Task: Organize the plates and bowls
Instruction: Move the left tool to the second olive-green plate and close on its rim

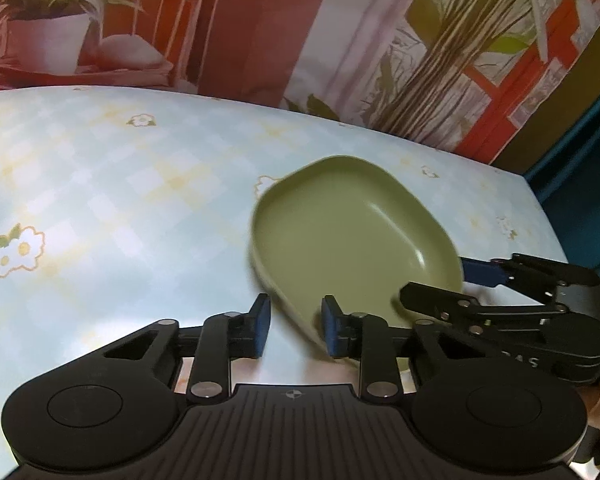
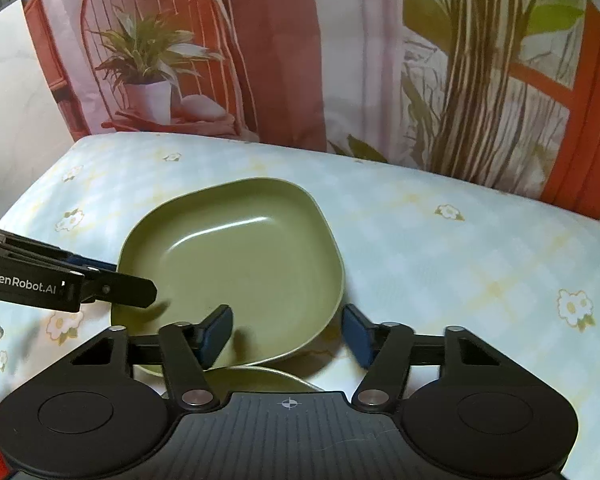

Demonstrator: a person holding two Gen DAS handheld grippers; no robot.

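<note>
Green, the squarish plate (image 2: 236, 268) is seen on the floral tablecloth (image 2: 460, 248), straddled by both spread grippers: left gripper (image 1: 294, 326), right gripper (image 2: 288, 334). Only the right view reveals 1 second green dish (image 2: 260, 378) beneath. No long axis is discernible.

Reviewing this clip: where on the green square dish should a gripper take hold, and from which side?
Judging from its shape, take the green dish by its raised rim, one finger inside and one outside; the wide body would likely not fit between the fingers. The right gripper, open, already straddles the near rim, so the near edge suits it. The left gripper straddles the rim on its own side.
</note>
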